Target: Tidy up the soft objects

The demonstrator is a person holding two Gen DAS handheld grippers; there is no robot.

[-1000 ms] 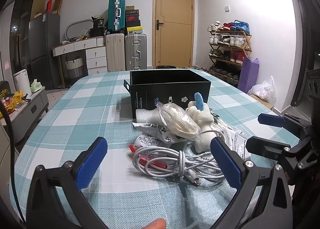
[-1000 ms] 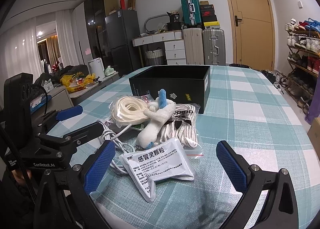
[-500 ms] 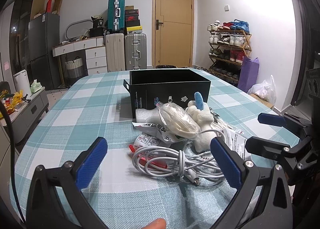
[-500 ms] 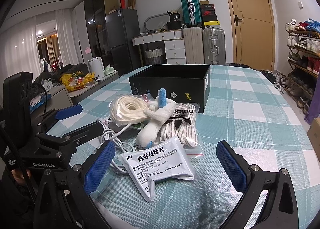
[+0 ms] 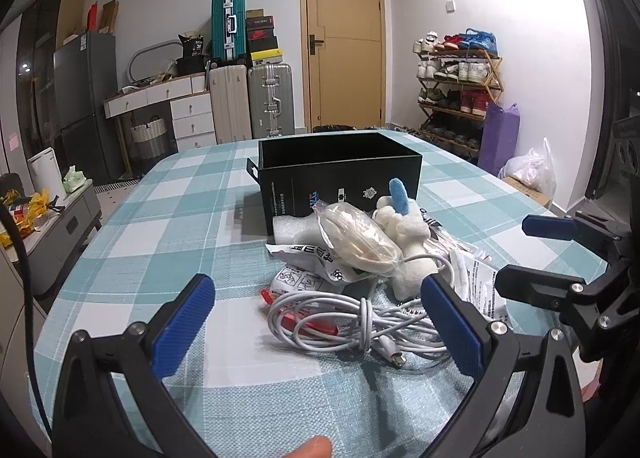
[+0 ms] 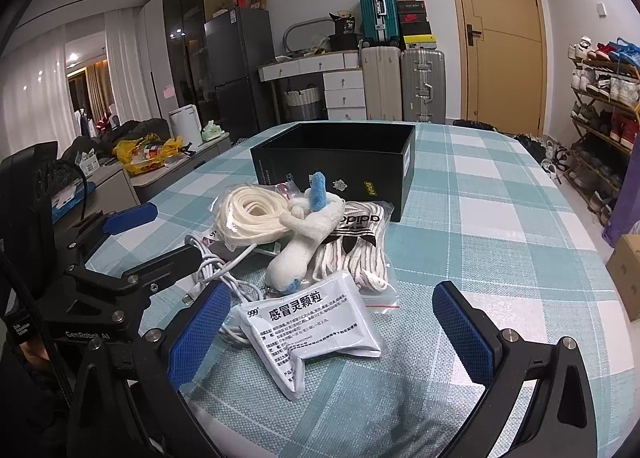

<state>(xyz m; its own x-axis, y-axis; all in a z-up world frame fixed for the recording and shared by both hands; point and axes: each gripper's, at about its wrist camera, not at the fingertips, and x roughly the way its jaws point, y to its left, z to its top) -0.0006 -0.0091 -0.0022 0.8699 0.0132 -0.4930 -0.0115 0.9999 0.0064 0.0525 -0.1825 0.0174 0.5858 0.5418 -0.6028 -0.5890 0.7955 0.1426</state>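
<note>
two grippers hover low over a table (image 5: pixel 168 218) with a teal-and-white checked cloth, jaws wide apart and holding nothing: left gripper (image 5: pixel 316 322), right gripper (image 6: pixel 332 322). between them lies a pile of soft objects, just in front of an open black box (image 6: pixel 340 162). left wrist view: coiled white cable (image 5: pixel 356 322) nearest, partly over a red-trimmed packet (image 5: pixel 304 322); behind it a bagged cream cord (image 5: pixel 356 234) and a white plush toy (image 5: pixel 404 226) with a blue ear. right wrist view: silver medicine sachet (image 6: pixel 316 330) nearest the jaws; behind it the plush toy (image 6: pixel 304 242) lies across a bag of striped laces (image 6: pixel 356 250), beside the bagged cream cord (image 6: pixel 252 218). a fingertip (image 5: pixel 310 448) shows at the lower edge.
</note>
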